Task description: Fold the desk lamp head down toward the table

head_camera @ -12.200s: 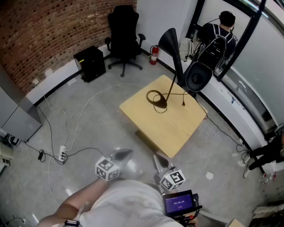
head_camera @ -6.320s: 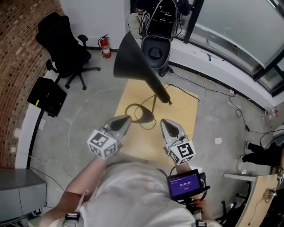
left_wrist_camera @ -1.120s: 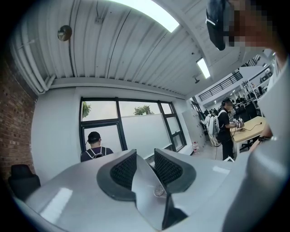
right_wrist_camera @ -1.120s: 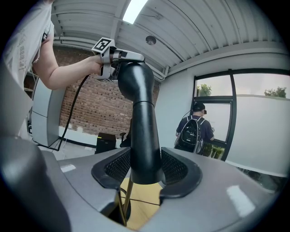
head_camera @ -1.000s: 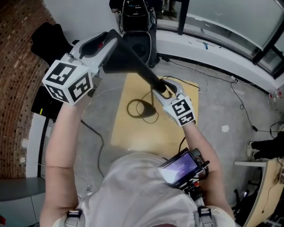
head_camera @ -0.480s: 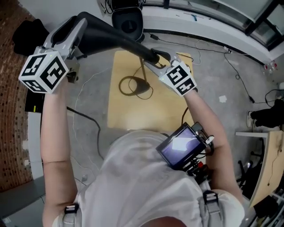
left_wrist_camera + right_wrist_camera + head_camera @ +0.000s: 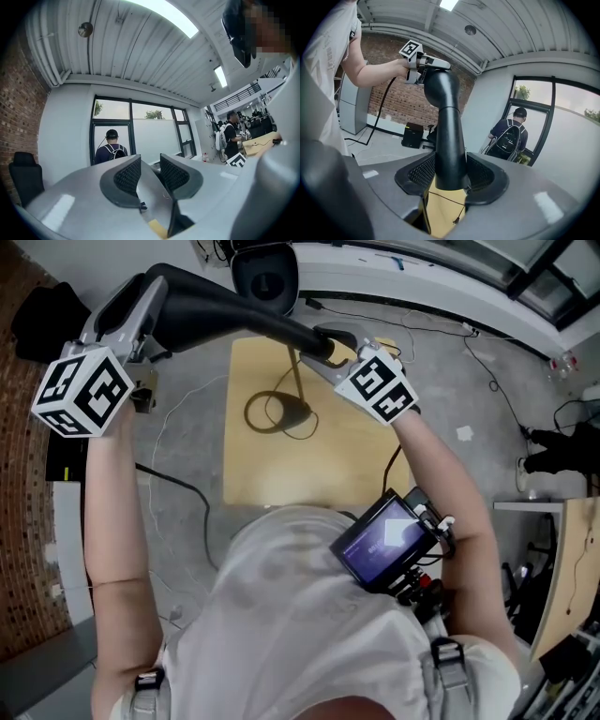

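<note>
From above, I have the lamp head [image 7: 225,315] at both ends, because two holds give me leverage about its joint. My left gripper [image 7: 145,296] has the wide mouth, out past the table's [image 7: 281,474] left edge, where the lever is longest. My right gripper [image 7: 328,351] has the narrow neck just above the stem [image 7: 294,376], I judge to keep the base [image 7: 293,415] from tipping. The head hangs high over the table, not yet folded down. My left arm is stretched far out; my right reaches forward across the table, elbow bent.

In the left gripper view, my fingers [image 7: 127,176] sit one either side of the shade's pale wall [image 7: 152,192], pinching its rim. They have just eased a touch wider with the wall between them. The gripper points about level.

In the right gripper view, my fingers [image 7: 424,171] are clamped on the black neck [image 7: 450,140], which fills the gap between the pads. From there the head climbs away to the left gripper [image 7: 417,63], so it has to swing well down. The yellow table [image 7: 440,211] shows below.
</note>
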Demonstrator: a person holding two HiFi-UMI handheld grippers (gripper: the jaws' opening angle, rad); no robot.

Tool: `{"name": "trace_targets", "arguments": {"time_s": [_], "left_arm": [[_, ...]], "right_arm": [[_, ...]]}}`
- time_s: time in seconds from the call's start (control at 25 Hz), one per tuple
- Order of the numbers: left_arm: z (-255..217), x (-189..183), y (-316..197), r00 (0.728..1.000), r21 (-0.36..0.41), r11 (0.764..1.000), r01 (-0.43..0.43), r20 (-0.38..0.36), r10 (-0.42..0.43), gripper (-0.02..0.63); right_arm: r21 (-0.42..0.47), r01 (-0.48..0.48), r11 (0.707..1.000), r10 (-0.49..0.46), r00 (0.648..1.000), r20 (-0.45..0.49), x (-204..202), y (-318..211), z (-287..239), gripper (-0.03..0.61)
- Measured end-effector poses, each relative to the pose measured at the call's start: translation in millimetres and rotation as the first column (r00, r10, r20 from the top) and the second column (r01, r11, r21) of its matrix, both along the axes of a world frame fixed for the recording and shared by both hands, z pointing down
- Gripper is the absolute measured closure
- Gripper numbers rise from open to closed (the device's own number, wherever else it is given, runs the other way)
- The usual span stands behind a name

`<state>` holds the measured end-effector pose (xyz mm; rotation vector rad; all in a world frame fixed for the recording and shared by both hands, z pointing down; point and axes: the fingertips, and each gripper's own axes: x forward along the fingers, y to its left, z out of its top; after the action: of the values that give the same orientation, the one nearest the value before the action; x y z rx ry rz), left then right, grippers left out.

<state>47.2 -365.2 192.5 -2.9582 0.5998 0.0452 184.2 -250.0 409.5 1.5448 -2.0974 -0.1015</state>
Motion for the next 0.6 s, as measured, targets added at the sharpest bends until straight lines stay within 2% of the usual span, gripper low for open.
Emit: {"name": "trace_targets", "arguments": {"time_s": [0.6], "left_arm": [[19,-11,-18,0.999,-0.082,0.996,0.036,-0.035,-0.039,0.483]], "right_arm": [[-0.082,0.014,0.997,-0.023,0.994,-0.107,10,3,-14,0.359]]}}
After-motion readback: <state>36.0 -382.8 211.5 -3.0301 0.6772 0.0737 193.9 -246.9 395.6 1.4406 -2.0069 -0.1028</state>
